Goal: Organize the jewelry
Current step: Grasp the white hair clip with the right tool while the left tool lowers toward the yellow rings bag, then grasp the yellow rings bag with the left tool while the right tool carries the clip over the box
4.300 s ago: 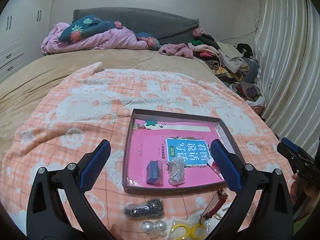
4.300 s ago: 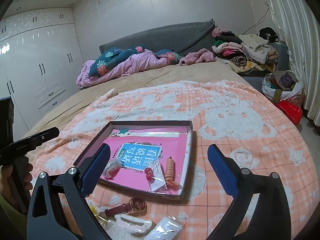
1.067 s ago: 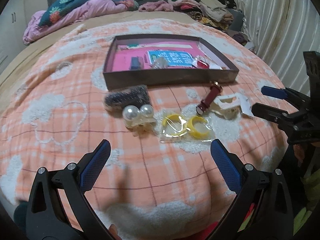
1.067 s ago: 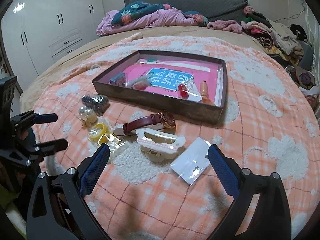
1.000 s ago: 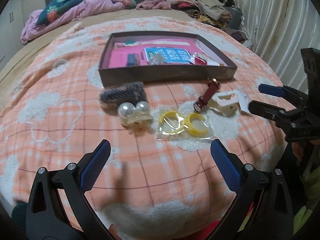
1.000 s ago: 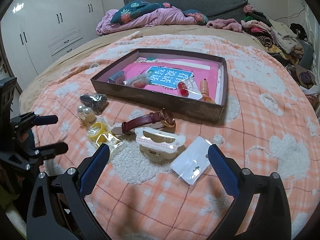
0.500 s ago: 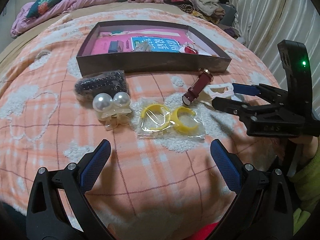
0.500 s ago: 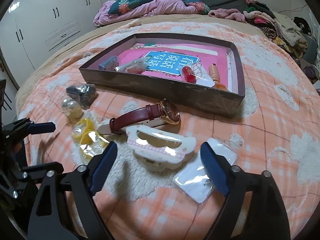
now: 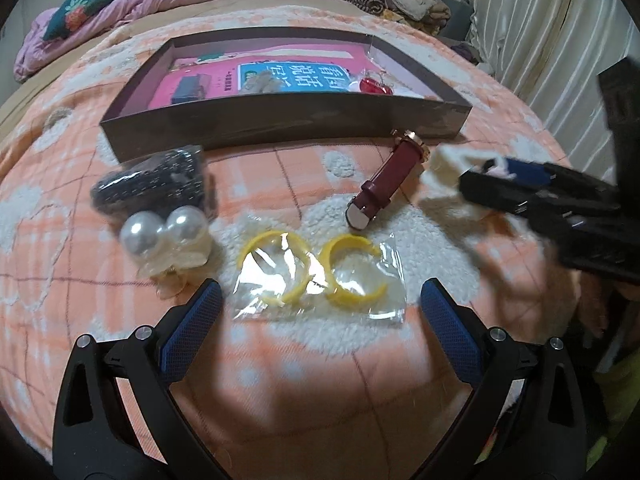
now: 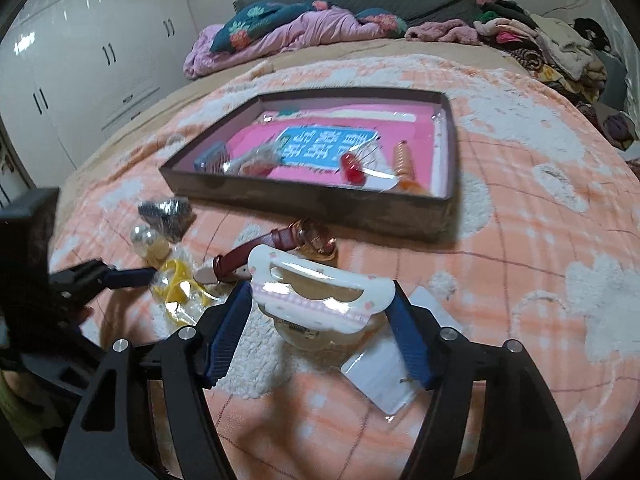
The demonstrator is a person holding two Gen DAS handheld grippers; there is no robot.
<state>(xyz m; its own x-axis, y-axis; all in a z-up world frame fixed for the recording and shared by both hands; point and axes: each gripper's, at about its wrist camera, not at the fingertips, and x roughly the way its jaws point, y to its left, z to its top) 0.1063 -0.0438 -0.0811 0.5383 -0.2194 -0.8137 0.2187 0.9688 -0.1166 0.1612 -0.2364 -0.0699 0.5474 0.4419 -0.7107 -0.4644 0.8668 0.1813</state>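
2 blue-padded fingers of the left gripper (image 9: 320, 320) spread wide in the left wrist view, nothing between them, hovering just short of a clear packet of yellow hoop earrings (image 9: 316, 276) lying on the peach blanket (image 9: 360, 380). Left of the packet, a pearl hair clip (image 9: 164, 236), touching a bagged dark beaded piece (image 9: 152, 184) behind it; contents of that bag too blurred to name. Further right, a burgundy-strapped watch (image 9: 388, 176) lying slantwise, its case almost against the near wall of the shallow brown box (image 9: 280, 120). Inside the box, small pieces on a pink sheet, partly masked by that wall. At the right edge, the right gripper (image 9: 492, 180) smeared by motion, covering most of a white clip; grip not readable from this side.

Seen from the right wrist, the right gripper (image 10: 320, 308) narrowed around the white scalloped hair clip (image 10: 320, 284), jaws just been closing, pads at each end of the clip, firm pressing hard to confirm. Under and behind the clip, a rounded pale part, unclear. Right of it, a small clear bag (image 10: 384, 372), half hidden by the right finger. Watch strap tucked behind the clip. Left gripper at the left edge, dark and blurred, beside the yellow earrings. Box further back, holding a red piece, an orange coil and other bagged bits.
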